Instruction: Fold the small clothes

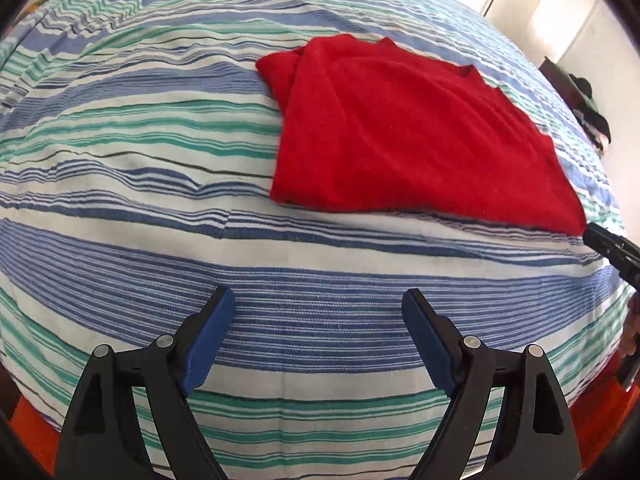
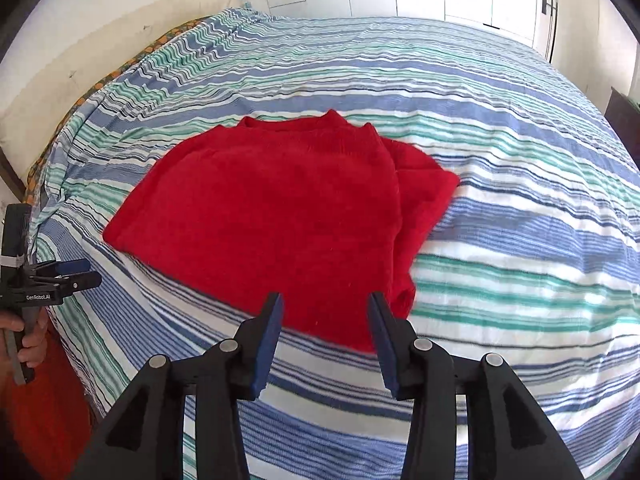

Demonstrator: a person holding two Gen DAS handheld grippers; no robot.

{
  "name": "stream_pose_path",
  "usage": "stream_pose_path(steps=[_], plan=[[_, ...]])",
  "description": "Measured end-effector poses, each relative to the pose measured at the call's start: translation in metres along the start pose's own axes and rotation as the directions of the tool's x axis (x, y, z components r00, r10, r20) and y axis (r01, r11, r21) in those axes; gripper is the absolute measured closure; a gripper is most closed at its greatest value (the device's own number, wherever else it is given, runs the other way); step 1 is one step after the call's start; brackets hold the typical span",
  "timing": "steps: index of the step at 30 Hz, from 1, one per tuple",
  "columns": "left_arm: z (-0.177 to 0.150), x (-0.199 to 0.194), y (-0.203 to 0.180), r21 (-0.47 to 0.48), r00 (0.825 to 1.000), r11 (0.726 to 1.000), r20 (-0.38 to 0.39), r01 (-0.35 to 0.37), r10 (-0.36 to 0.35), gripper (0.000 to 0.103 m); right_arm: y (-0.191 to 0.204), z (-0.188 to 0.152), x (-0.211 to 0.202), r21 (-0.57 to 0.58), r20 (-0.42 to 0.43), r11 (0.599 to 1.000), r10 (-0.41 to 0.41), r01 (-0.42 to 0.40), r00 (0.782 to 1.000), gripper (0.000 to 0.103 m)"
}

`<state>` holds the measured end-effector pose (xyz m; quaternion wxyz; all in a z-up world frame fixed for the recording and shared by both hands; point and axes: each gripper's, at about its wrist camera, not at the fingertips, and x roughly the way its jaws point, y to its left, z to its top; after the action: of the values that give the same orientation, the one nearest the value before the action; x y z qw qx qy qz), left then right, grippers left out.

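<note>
While the folded red knitted sweater point(image 2: 272, 216) lies flat on the striped bedspread point(image 2: 500, 128), both tongs, the left gripper point(image 1: 318, 336) and right gripper point(image 2: 326, 340), hang open and empty; next fold probably needs even corner grips.

Both cameras look down past their own tongs at the bed point(image 1: 120, 184) from close up. Both see the red sweater point(image 2: 272, 216).
</note>
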<state>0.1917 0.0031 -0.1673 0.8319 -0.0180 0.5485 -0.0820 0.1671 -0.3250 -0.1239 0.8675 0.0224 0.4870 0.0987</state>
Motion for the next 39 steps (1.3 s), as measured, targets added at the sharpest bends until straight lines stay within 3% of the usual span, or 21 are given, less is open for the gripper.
stream_pose_path(steps=[3, 9, 13, 21, 36, 38, 39], plan=[[-0.011, 0.005, -0.011, 0.043, 0.998, 0.997, 0.014, -0.064, 0.064, 0.013, 0.003, -0.041, 0.018, 0.087, -0.077, 0.995, -0.032, 0.039, 0.996, 0.059], [-0.015, 0.008, -0.012, 0.035, 0.997, 0.996, 0.006, -0.083, 0.083, 0.011, 0.004, -0.081, 0.015, 0.134, 0.014, 0.988, -0.084, 0.081, 0.996, 0.054], [-0.018, 0.009, -0.015, 0.044, 0.995, 0.994, 0.01, -0.1, 0.099, 0.01, 0.002, -0.078, 0.023, 0.169, 0.03, 0.984, -0.062, 0.056, 0.998, 0.053], [-0.025, 0.019, -0.012, 0.059, 0.996, 0.995, 0.032, -0.081, 0.079, 0.006, 0.011, -0.084, 0.023, 0.113, 0.063, 0.989, -0.101, 0.094, 0.993, 0.053], [-0.037, 0.021, -0.019, 0.093, 0.99, 0.989, 0.094, -0.116, 0.107, 0.004, 0.015, -0.086, 0.023, 0.107, 0.085, 0.988, -0.12, 0.11, 0.989, 0.053], [-0.036, 0.02, -0.019, 0.096, 0.99, 0.989, 0.093, -0.115, 0.106, 0.004, 0.016, -0.084, 0.018, 0.113, 0.072, 0.988, -0.117, 0.108, 0.991, 0.046], [-0.037, 0.02, -0.018, 0.097, 0.99, 0.989, 0.093, -0.114, 0.105, 0.004, 0.017, -0.084, 0.014, 0.117, 0.07, 0.988, -0.109, 0.101, 0.992, 0.029]])
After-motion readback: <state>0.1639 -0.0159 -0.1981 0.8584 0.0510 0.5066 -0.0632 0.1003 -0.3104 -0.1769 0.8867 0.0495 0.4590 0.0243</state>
